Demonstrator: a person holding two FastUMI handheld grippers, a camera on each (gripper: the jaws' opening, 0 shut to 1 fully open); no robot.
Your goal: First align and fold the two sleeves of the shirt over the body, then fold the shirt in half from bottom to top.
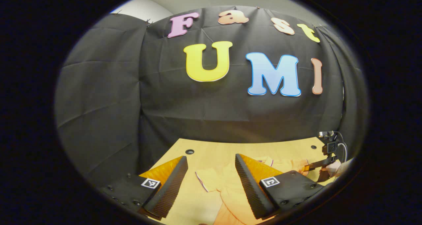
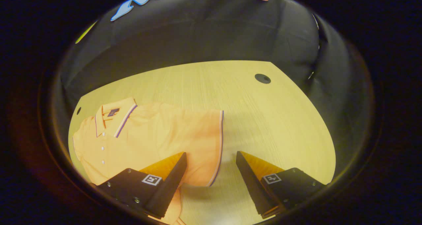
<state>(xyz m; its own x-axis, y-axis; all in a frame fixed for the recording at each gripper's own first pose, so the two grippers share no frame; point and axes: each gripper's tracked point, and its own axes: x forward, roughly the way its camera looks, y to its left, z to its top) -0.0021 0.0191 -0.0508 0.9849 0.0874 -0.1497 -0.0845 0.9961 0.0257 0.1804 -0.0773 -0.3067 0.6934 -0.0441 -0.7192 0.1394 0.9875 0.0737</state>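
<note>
We observed a light wooden table (image 2: 250,119) enclosed by black cloth walls (image 1: 108,96), with a pale wall section (image 1: 138,9) visible above the cloth at upper left in the left gripper view. Round dark holes (image 1: 189,151) were set into the tabletop near its far corners.

In the left gripper view, the left gripper (image 1: 211,185) stood wide open above the table, its fingers well apart and holding nothing. Between and below them lay the orange shirt (image 1: 227,188), with one trimmed sleeve edge (image 1: 200,182) showing near the left finger. At the far right of this view we noted the right gripper (image 1: 311,167) low over the shirt's far side, with a hand (image 1: 333,168) behind it and a small camera with cables above it; at that distance we could not tell its opening from here.

In the right gripper view, the shirt (image 2: 148,142) lay flat at the left of the table, front up, with collar (image 2: 113,114) and button placket (image 2: 103,148) visible. Its striped sleeve hem (image 2: 220,145) ran down between the fingers. The right gripper (image 2: 211,182) was wide open, gripping nothing, with the sleeve beneath its left finger and bare table under the other finger.
</note>
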